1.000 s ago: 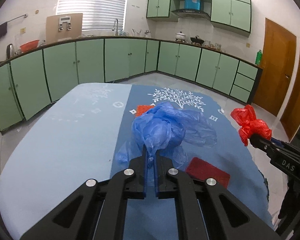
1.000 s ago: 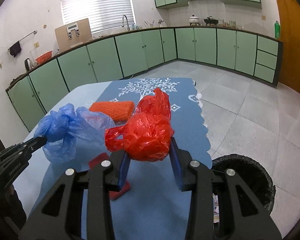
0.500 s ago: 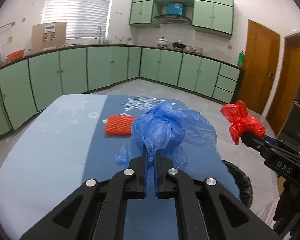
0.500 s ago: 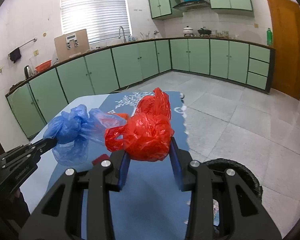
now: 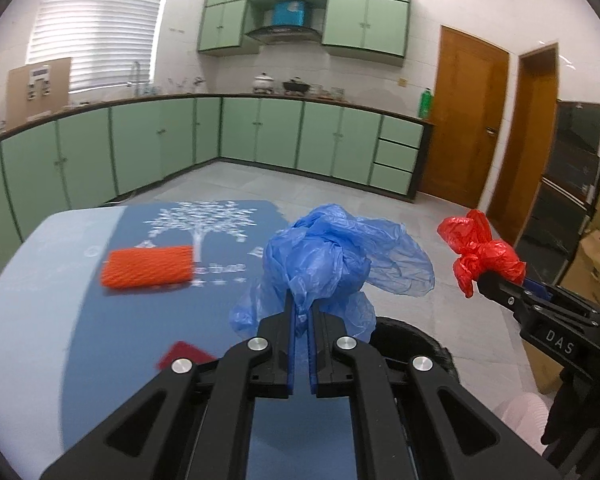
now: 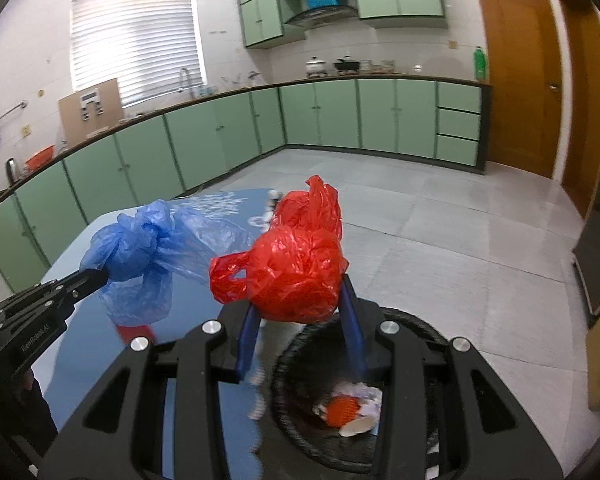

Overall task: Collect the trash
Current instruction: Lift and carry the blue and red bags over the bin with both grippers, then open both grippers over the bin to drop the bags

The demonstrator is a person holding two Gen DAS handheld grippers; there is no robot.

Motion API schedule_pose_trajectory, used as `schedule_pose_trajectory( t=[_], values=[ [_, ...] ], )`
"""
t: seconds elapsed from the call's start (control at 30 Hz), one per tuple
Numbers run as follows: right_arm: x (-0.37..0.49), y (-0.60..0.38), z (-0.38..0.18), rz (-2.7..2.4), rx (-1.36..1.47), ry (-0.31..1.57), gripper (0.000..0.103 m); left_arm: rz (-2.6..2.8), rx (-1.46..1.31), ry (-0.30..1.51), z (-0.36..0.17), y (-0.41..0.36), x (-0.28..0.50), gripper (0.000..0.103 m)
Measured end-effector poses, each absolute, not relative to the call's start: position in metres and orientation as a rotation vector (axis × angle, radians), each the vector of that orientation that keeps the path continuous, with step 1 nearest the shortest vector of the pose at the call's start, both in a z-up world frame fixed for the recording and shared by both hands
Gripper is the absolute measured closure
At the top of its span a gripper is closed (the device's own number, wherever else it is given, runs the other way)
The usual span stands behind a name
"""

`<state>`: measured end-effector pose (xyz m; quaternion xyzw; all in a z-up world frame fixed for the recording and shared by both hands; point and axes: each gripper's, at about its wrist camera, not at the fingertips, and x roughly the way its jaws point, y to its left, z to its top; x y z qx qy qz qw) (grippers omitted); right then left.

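My left gripper (image 5: 302,312) is shut on a crumpled blue plastic bag (image 5: 332,260) and holds it in the air at the table's right edge. It also shows in the right wrist view (image 6: 140,248). My right gripper (image 6: 300,304) is shut on a crumpled red plastic bag (image 6: 296,268), held above the black trash bin (image 6: 416,328) on the floor. The red bag also shows in the left wrist view (image 5: 480,252). The bin's rim (image 5: 412,332) peeks out behind the blue bag.
A table with a blue cloth (image 5: 100,320) carries an orange textured pad (image 5: 148,266) and a flat red packet (image 5: 184,354). The bin holds paper scraps and an orange item (image 6: 342,410). Green cabinets line the walls; wooden doors stand at the right.
Both grippers have swung right, off the table toward the bin, each still holding its bag. The bin's inside has come into the right wrist view.
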<state>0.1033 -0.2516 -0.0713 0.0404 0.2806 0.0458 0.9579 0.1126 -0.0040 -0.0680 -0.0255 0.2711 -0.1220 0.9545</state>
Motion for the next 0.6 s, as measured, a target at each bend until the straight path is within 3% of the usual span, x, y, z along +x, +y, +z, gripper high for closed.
schedule_pose_trajectory(
  t=[0.6],
  values=[
    [0.114, -0.333, -0.126, -0.071, 0.134, 0.659, 0.067, -0.377, 0.018, 0.641, -0.104, -0.115, 0.166, 0.098]
  ],
)
